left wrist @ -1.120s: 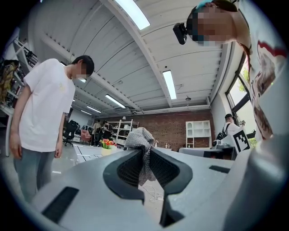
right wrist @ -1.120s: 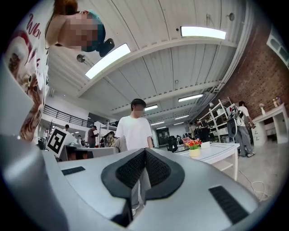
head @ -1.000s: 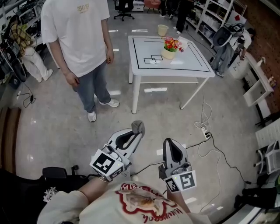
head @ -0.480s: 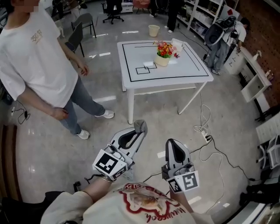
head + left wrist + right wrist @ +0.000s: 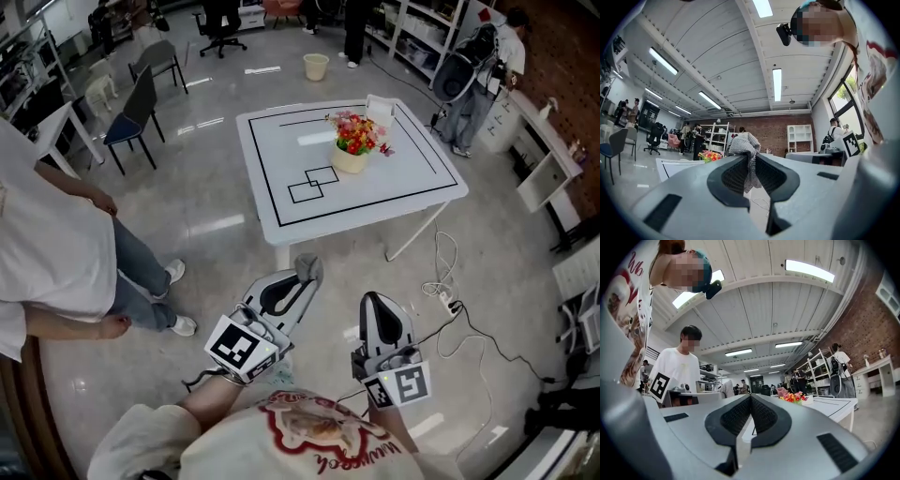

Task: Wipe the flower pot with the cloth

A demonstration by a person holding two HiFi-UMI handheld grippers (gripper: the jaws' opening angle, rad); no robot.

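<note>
1 person in a white T-shirt [image 5: 47, 253] and jeans stands on the grey floor at the left edge of the head view, with a black chair [image 5: 141, 98] farther off.

Near the bottom centre, the left hand-held gripper [image 5: 298, 281] points toward the far side of the room and is pinching a grey cloth [image 5: 307, 266]. In the left gripper view its jaws are clamped on the knitted cloth [image 5: 744, 145], which bunches above the tips and hangs down between the black pads [image 5: 729, 176].

Beyond it stands a white table, its tabletop [image 5: 394, 178] marked with a black rectangular outline and 2 small black squares [image 5: 314, 183]. The flower pot [image 5: 349, 160], cream-coloured and filled with red and yellow flowers [image 5: 356, 133], stands upright on the tabletop just to the far right of those squares, well apart from both grippers. A small white object [image 5: 380, 108], too small to identify, sits at the far right corner.

The right hand-held gripper [image 5: 374, 302] is just right of the left one and points the same way. In the right gripper view its jaws are pressed together with nothing between them.

To the right, a white power strip [image 5: 441, 296] and loose cables lie on the floor.
</note>
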